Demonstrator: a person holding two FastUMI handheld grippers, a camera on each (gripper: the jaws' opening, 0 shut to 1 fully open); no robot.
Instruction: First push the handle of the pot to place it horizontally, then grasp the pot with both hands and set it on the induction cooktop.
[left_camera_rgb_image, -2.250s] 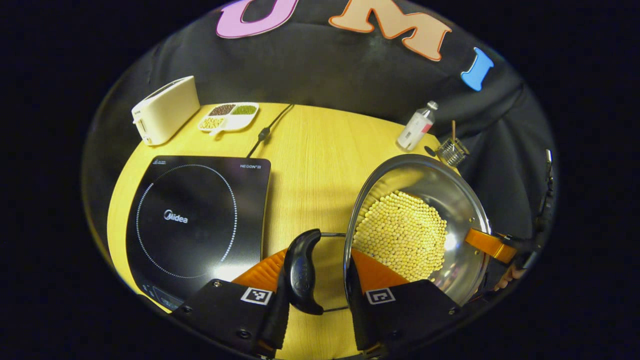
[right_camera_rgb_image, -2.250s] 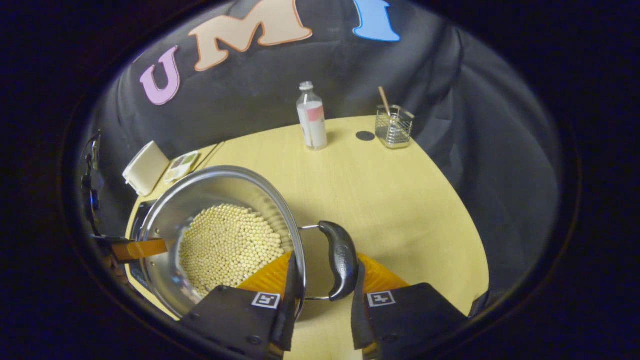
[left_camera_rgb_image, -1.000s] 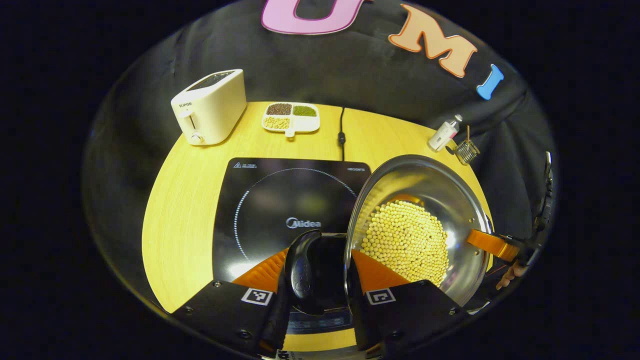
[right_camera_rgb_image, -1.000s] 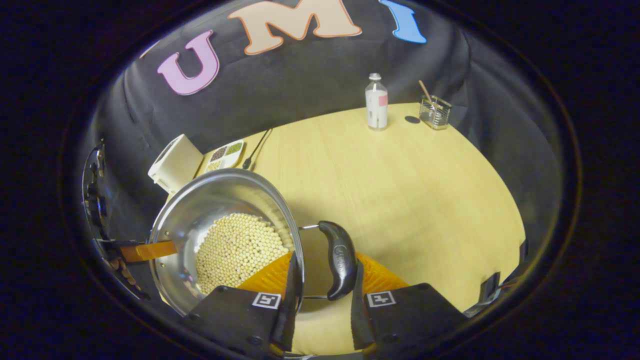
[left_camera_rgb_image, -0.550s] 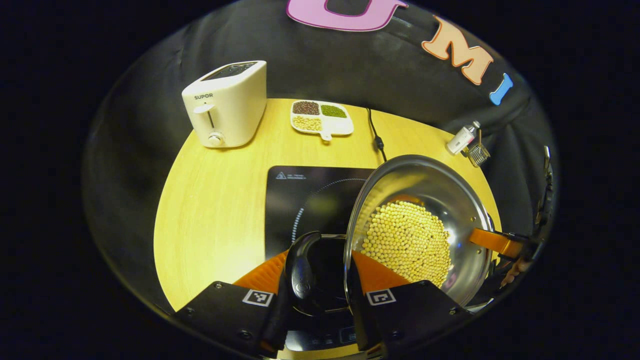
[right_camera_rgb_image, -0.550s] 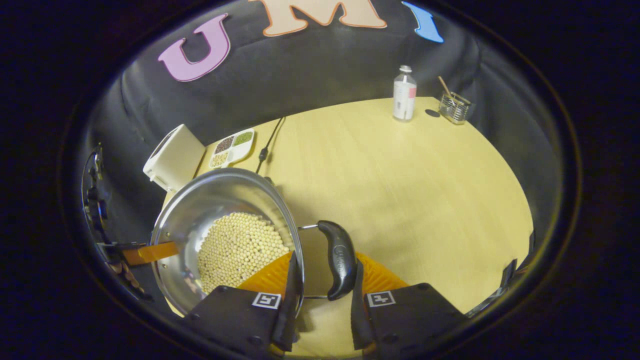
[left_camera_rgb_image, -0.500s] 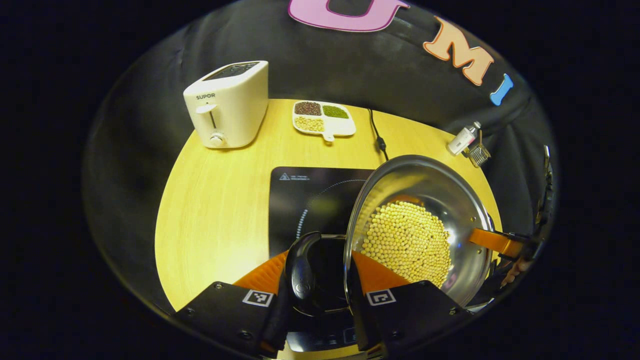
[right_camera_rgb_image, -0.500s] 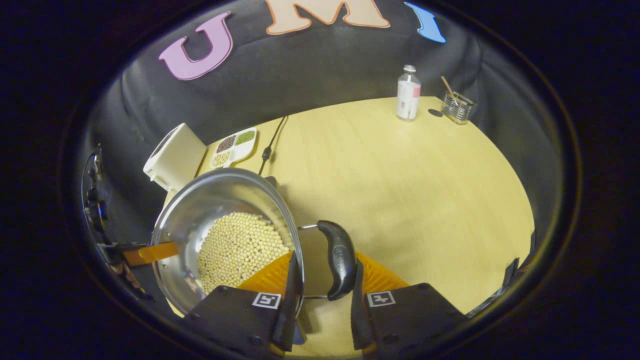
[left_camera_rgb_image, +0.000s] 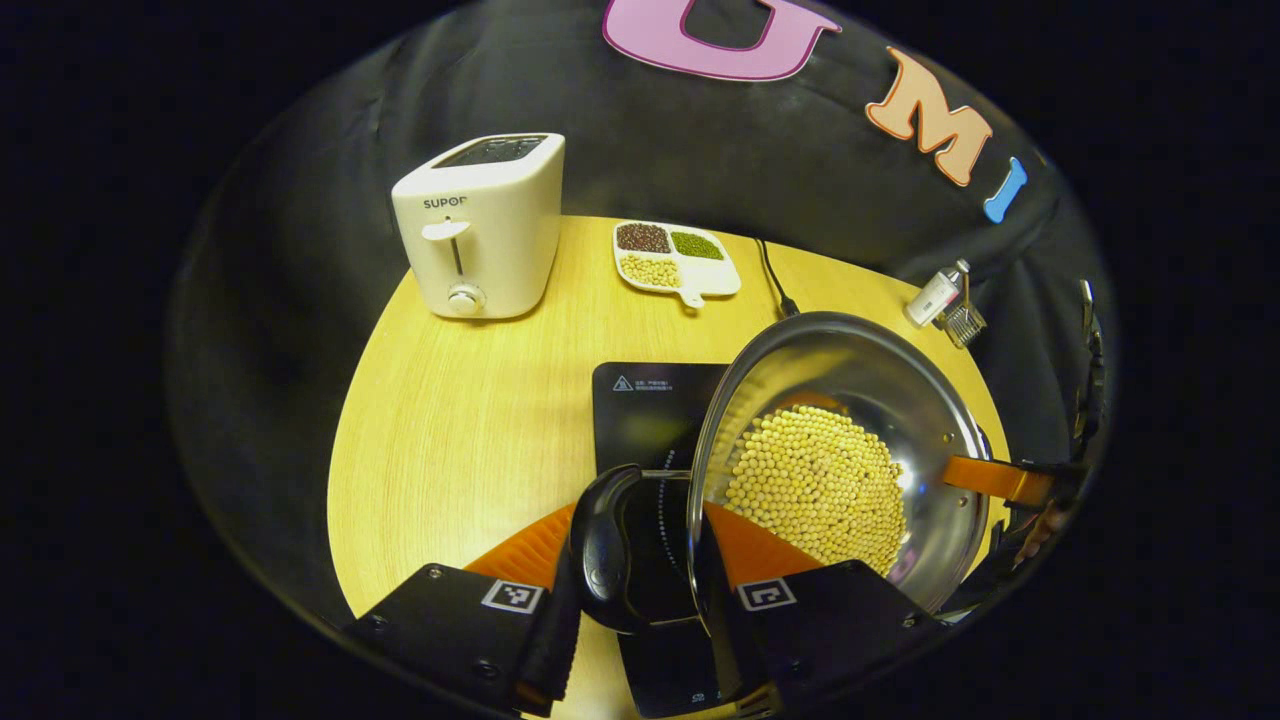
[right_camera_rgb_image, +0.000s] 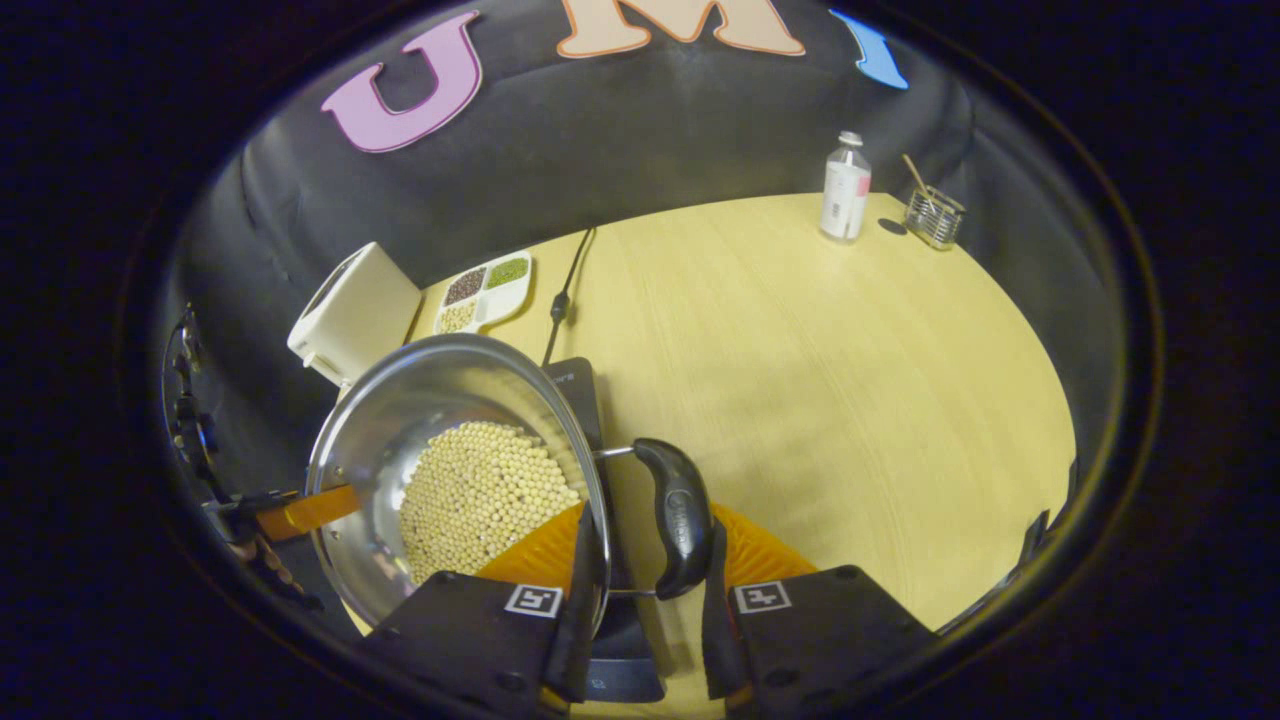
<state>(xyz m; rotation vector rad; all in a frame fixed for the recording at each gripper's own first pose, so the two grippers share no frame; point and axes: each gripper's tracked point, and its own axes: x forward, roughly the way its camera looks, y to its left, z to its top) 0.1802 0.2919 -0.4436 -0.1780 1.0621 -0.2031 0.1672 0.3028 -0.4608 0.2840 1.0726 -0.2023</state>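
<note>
The pot (left_camera_rgb_image: 840, 450) is hanging between my two hand-held grippers, left (left_camera_rgb_image: 640, 600) and right (right_camera_rgb_image: 645, 600), each clamped on a black side handle (left_camera_rgb_image: 600, 545). The induction cooktop (left_camera_rgb_image: 645, 415) is lying beneath and slightly left, on the bench (left_camera_rgb_image: 470, 420), so I am judging straight down.

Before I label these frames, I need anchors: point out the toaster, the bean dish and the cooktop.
toaster (left_camera_rgb_image: 480, 235), left gripper view, on its front face.
bean dish (left_camera_rgb_image: 678, 262), left gripper view, on its middle.
cooktop (left_camera_rgb_image: 640, 410), left gripper view, on its bare black glass.
</note>
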